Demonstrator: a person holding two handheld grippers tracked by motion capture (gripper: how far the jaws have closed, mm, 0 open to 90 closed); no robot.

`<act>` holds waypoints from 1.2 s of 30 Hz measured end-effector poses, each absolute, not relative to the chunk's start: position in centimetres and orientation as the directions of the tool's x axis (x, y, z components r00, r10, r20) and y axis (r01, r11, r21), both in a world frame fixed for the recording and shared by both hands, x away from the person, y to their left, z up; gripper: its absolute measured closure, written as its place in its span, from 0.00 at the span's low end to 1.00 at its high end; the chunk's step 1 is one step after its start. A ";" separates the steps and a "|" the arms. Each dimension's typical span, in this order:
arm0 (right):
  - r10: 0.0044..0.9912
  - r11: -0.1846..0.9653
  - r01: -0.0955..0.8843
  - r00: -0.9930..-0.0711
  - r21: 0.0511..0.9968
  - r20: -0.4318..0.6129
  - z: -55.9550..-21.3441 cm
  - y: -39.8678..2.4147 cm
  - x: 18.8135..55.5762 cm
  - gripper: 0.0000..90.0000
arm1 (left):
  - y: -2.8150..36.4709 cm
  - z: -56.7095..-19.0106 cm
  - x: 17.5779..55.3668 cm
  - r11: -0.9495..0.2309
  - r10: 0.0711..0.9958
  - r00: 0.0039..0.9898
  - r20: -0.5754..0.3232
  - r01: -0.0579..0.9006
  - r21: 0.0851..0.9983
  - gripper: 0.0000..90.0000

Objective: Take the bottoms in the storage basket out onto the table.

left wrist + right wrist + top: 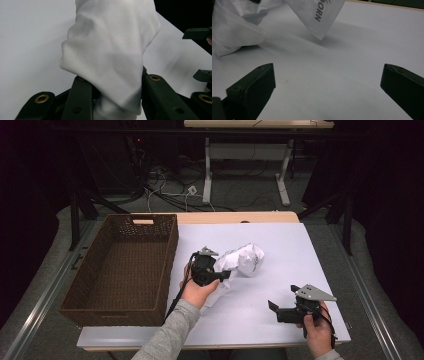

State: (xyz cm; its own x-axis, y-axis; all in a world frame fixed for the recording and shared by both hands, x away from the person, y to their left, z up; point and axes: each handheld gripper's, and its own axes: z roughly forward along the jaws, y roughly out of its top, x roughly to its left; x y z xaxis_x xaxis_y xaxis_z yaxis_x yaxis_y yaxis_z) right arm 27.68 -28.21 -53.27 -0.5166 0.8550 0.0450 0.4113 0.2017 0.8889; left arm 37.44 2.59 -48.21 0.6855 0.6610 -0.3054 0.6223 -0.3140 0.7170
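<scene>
**White garment clamped in the left gripper beside the wicker basket**

The left gripper (226,274) has its jaws pressed together on a fold of the white garment (240,261). In the left gripper view the knitted white fabric (110,50) rises out from between the two black jaws and drapes over both of them, so the cloth is pinched, not merely lying near. The left hand (196,292) wraps the gripper's body from below, with a grey sleeve (167,335) leading back to the near edge of the table.

The right gripper (272,306) has its jaws wide apart with nothing between them. In the right gripper view bare table top lies between the two jaws, and a corner of the garment bearing grey printed letters (318,13) hangs just beyond them. The right hand (316,332) holds this gripper well to the right of the wicker basket, close to the near edge of the table, and apart from the garment.

The garment sits bunched just to the right of the wicker basket (167,265), not touching it, with its bulk resting on the white table top (290,255). The basket is brown, rectangular, with a handle slot in its far wall, and stands on the left part of the table. Beyond the basket, cables (170,190) lie on the floor under a white desk frame (210,170).
</scene>
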 end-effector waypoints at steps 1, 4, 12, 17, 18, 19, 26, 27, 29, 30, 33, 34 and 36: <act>0.854 0.202 0.412 -0.518 0.889 0.046 -53.3 -28.2 27.7 0.00 | 2.4 -48.4 37.4 -0.317 0.659 0.688 -0.304 0.621 0.717 0.79; 0.854 0.201 0.414 -0.519 0.888 0.049 -53.3 -28.2 27.7 0.00 | 2.0 -48.9 37.2 -0.321 0.655 0.692 -0.304 0.619 0.717 0.79; 0.853 0.202 0.414 -0.520 0.888 0.048 -53.3 -28.2 27.7 0.00 | 0.7 -50.3 36.5 -0.351 0.638 0.710 -0.298 0.613 0.708 0.78; 0.852 0.204 0.418 -0.521 0.885 0.050 -53.3 -28.2 27.7 0.00 | 0.0 -50.9 36.1 -0.371 0.628 0.721 -0.293 0.608 0.702 0.78; 0.852 0.205 0.418 -0.521 0.885 0.049 -53.3 -28.2 27.7 0.00 | -0.1 -51.0 36.0 -0.376 0.624 0.725 -0.292 0.606 0.701 0.78; 0.852 0.204 0.418 -0.522 0.885 0.050 -53.3 -28.2 27.7 0.00 | -0.2 -51.2 36.0 -0.384 0.621 0.729 -0.287 0.603 0.699 0.78; 0.852 0.203 0.422 -0.521 0.884 0.053 -53.4 -28.2 27.8 0.00 | -1.5 -52.4 35.4 -0.440 0.607 0.753 -0.253 0.584 0.683 0.75; 0.852 0.202 0.421 -0.521 0.884 0.053 -53.4 -28.3 27.8 0.00 | -1.7 -52.4 35.3 -0.445 0.608 0.755 -0.245 0.580 0.682 0.74; 0.852 0.201 0.420 -0.521 0.885 0.054 -53.4 -28.3 27.8 0.00 | -2.0 -52.4 35.1 -0.458 0.608 0.761 -0.227 0.570 0.682 0.72; 0.851 0.201 0.420 -0.522 0.885 0.054 -53.4 -28.3 27.8 0.00 | -2.0 -52.3 35.0 -0.464 0.607 0.764 -0.220 0.565 0.682 0.71; 0.852 0.199 0.421 -0.521 0.885 0.056 -53.4 -28.3 27.8 0.00 | -2.2 -52.1 34.8 -0.468 0.606 0.766 -0.216 0.562 0.683 0.65; 0.852 0.198 0.421 -0.520 0.885 0.057 -53.4 -28.3 27.8 0.00 | -2.3 -52.0 34.7 -0.469 0.606 0.767 -0.209 0.557 0.685 0.63; 0.852 0.199 0.421 -0.520 0.885 0.055 -53.4 -28.3 27.8 0.00 | -2.3 -51.9 34.5 -0.468 0.613 0.767 -0.190 0.546 0.695 0.56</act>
State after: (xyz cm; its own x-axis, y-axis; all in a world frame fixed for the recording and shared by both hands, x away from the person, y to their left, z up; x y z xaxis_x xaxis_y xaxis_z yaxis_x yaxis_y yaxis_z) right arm 27.82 -28.29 -53.36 -0.5200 0.8524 0.0552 0.4208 0.1994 0.8850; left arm 34.47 -2.26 -51.87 0.7669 0.6129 -0.1901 0.5462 -0.4679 0.6948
